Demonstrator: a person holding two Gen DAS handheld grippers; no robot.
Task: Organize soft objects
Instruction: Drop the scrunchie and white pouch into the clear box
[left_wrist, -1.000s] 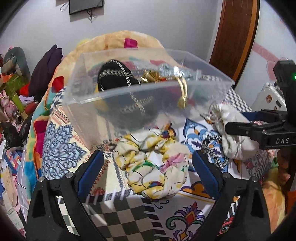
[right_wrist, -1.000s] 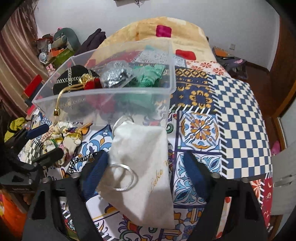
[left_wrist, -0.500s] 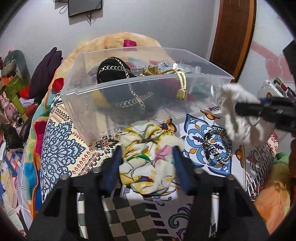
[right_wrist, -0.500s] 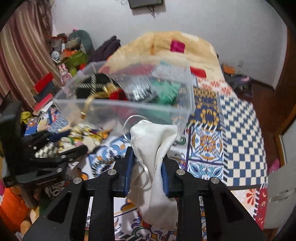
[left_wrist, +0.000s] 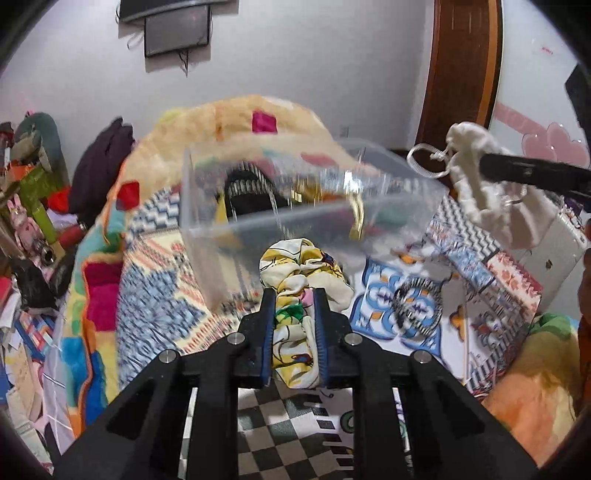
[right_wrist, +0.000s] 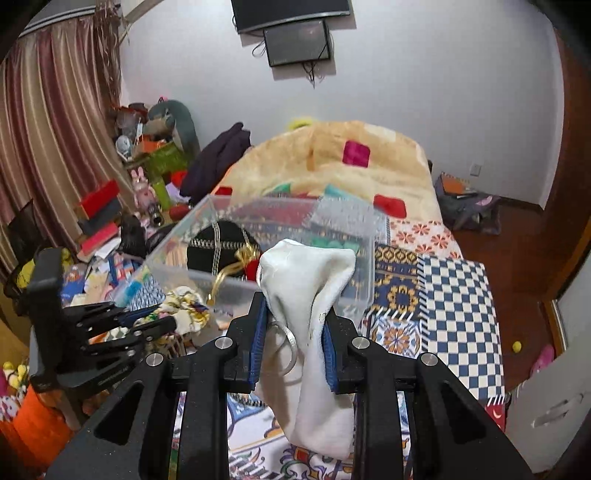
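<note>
My left gripper (left_wrist: 294, 299) is shut on a yellow floral scrunchie (left_wrist: 301, 273) and holds it above the bed, in front of the clear plastic bin (left_wrist: 207, 221). My right gripper (right_wrist: 294, 304) is shut on a white drawstring pouch (right_wrist: 306, 280), lifted near the bin's (right_wrist: 354, 295) front wall. The pouch also shows in the left wrist view (left_wrist: 476, 192) at upper right, and the scrunchie shows in the right wrist view (right_wrist: 184, 306) at left. The bin holds a black chain bag (right_wrist: 214, 247) and other soft items.
A black-and-white striped hair tie (left_wrist: 417, 306) lies on the patterned bedspread (right_wrist: 454, 291) to the right of the scrunchie. A folded yellow blanket (right_wrist: 332, 162) lies behind the bin. Clutter and toys (right_wrist: 147, 166) stand left of the bed.
Both grippers closed, the left on the scrunchie and the right on the pouch, and lifted them off the bedspread towards the bin.
</note>
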